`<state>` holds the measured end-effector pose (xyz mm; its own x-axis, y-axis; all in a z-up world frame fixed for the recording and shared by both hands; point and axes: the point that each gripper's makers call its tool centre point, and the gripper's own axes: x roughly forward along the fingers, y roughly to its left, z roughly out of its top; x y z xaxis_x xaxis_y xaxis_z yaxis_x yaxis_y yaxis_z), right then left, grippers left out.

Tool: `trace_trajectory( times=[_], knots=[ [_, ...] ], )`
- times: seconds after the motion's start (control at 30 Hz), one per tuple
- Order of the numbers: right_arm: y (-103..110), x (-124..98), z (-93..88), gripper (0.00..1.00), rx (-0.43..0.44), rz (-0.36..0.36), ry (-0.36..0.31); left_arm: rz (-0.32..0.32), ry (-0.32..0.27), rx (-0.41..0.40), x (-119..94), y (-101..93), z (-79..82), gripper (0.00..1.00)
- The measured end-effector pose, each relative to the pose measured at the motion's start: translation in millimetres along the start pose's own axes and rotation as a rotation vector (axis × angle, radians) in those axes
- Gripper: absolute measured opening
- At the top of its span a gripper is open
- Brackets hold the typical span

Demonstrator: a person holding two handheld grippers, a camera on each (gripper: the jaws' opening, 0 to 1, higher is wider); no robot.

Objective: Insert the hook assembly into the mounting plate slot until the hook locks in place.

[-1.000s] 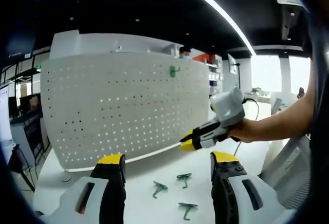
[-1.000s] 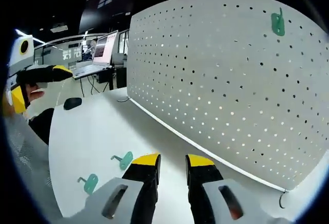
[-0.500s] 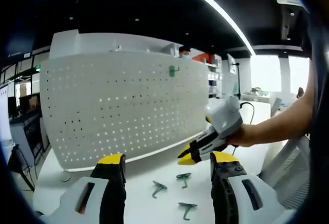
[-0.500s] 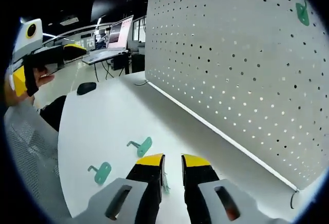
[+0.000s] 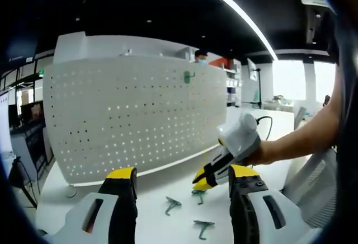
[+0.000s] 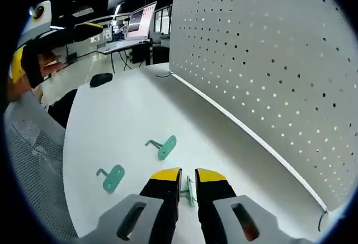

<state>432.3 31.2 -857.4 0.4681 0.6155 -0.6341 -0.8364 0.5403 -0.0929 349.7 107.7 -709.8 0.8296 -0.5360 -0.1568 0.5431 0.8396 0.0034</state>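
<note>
Right claw [image 6: 188, 175] nearly clenched around green hook [image 6: 189, 189]; left claw [image 5: 182, 178] released

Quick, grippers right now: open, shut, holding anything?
Left gripper: open, holding nothing.
Right gripper: jaws nearly together around a green hook on the table; firm grip cannot be told.

hook [image 6: 189, 191] mostly hidden btwn right gripper [image 6: 188, 174] jaws | contact w/ it: can't tell
</note>
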Motion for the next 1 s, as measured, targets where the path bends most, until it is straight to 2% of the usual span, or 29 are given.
trace_trajectory(
  times=[0.3,1.0],
  knots=[
    [2.7,5.0,-10.1,0.07,-0.026,0.013,0.041,0.001,-0.002,-0.001,-0.1,0.5,0.5,0.67],
    [3.1,10.3,-15.6,0.02,-0.081,0.01,0.072,0.004,-0.004,-0.005,-0.4,1.7,0.6,0.67]
  ],
)
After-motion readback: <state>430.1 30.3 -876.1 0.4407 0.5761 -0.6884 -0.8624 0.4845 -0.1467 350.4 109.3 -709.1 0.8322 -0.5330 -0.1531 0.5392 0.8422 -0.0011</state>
